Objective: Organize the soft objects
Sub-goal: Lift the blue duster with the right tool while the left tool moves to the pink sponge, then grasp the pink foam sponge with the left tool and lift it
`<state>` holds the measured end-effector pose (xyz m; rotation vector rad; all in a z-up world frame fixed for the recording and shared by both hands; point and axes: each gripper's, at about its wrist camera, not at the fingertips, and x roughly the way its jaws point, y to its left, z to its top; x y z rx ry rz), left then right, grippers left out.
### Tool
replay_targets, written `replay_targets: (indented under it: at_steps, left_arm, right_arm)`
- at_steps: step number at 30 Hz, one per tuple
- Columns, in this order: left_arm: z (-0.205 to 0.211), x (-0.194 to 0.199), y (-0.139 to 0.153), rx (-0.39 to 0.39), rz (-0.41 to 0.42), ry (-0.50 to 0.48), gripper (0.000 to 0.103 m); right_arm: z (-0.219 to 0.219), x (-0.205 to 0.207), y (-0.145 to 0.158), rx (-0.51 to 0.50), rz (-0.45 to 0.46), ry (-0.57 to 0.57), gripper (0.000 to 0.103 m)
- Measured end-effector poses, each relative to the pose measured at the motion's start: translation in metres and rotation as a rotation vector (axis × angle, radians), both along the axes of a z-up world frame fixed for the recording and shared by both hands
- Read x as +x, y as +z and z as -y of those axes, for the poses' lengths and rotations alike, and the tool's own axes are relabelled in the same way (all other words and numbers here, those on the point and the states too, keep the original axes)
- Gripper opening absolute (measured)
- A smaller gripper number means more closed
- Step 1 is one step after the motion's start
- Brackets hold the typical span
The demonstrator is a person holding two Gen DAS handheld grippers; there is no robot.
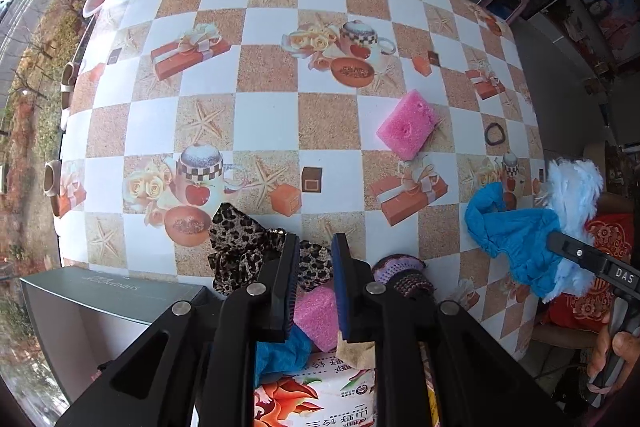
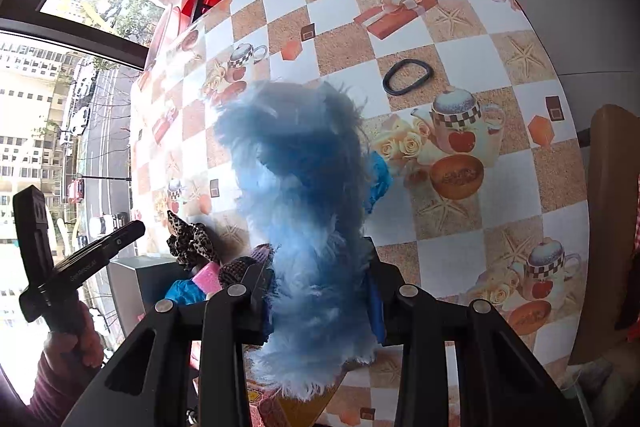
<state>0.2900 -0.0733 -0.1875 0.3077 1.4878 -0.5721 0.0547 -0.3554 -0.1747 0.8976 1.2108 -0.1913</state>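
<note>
Checkered tablecloth (image 1: pixel 264 67) is hosting a pink sponge (image 1: pixel 406 125); right gripper (image 2: pixel 320 291) is clenching a fluffy blue cloth (image 2: pixel 304 195); left gripper (image 1: pixel 316 283) is hovering, fingers parted, over a box (image 1: pixel 320 391).

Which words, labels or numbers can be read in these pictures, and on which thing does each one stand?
"DAS": on the right tool, on its black finger.
Mirrored grey lettering on the grey box: unclear, not readable for certain.
Chinese characters, upside down, on the printed box: too small to quote.
Small print on the left tool in the right wrist view: blurred.
</note>
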Motion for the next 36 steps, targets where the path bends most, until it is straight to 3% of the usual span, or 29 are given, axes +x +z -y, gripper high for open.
replay_targets:
  at_steps: [2, 3, 7, 11, 12, 13, 15, 17, 19, 24, 26, 28, 32, 35, 36]
  left_arm:
    - [-0.008, 0.002, -0.011, 0.016, -0.032, 0.029, 0.054]
    - [-0.012, 0.003, -0.016, 0.024, -0.044, 0.047, 0.057]
    - [-0.013, -0.001, -0.026, 0.025, -0.097, 0.052, 0.057]
    - [0.005, -0.011, -0.024, 0.036, -0.079, -0.025, 0.057]
    - [0.011, -0.013, -0.023, 0.034, -0.080, -0.041, 0.057]
    - [0.016, -0.015, -0.022, 0.032, -0.083, -0.057, 0.058]
    - [0.026, -0.020, -0.021, 0.029, -0.086, -0.091, 0.058]
    - [0.037, -0.026, -0.020, 0.034, -0.081, -0.130, 0.061]
    - [0.047, -0.031, -0.022, 0.050, -0.064, -0.167, 0.063]
    - [0.075, -0.029, -0.028, 0.093, 0.002, -0.210, 0.063]
    - [0.093, -0.025, -0.029, 0.095, 0.059, -0.228, 0.070]
    - [0.115, -0.023, -0.033, 0.108, 0.126, -0.269, 0.076]
    - [0.162, -0.027, -0.058, 0.187, 0.234, -0.413, 0.077]
    - [0.183, -0.023, -0.083, 0.234, 0.244, -0.457, 0.077]
    - [0.187, -0.021, -0.090, 0.242, 0.234, -0.456, 0.077]
  right_arm:
    - [-0.003, 0.001, -0.010, 0.027, -0.003, -0.023, 0.037]
    - [-0.003, -0.002, -0.015, 0.039, -0.009, -0.035, 0.037]
    - [-0.005, -0.020, -0.031, 0.093, -0.029, -0.086, 0.037]
    - [-0.001, -0.047, -0.060, 0.302, 0.010, -0.206, 0.038]
    - [-0.001, -0.054, -0.070, 0.349, -0.002, -0.230, 0.050]
    - [-0.001, -0.062, -0.080, 0.336, -0.057, -0.250, 0.055]
    - [-0.001, -0.077, -0.097, 0.228, -0.228, -0.252, 0.055]
    - [0.000, -0.095, -0.109, 0.193, -0.300, -0.280, 0.055]
    - [0.001, -0.111, -0.117, 0.211, -0.313, -0.325, 0.055]
    - [0.001, -0.119, -0.119, 0.119, -0.330, -0.329, 0.055]
    - [0.001, -0.112, -0.118, 0.080, -0.315, -0.325, 0.056]
    - [0.001, -0.099, -0.120, 0.031, -0.323, -0.293, 0.075]
    - [-0.003, -0.070, -0.132, -0.069, -0.373, -0.209, 0.077]
    - [-0.009, -0.057, -0.134, -0.128, -0.396, -0.167, 0.089]
    - [-0.010, -0.053, -0.137, -0.114, -0.404, -0.154, 0.102]
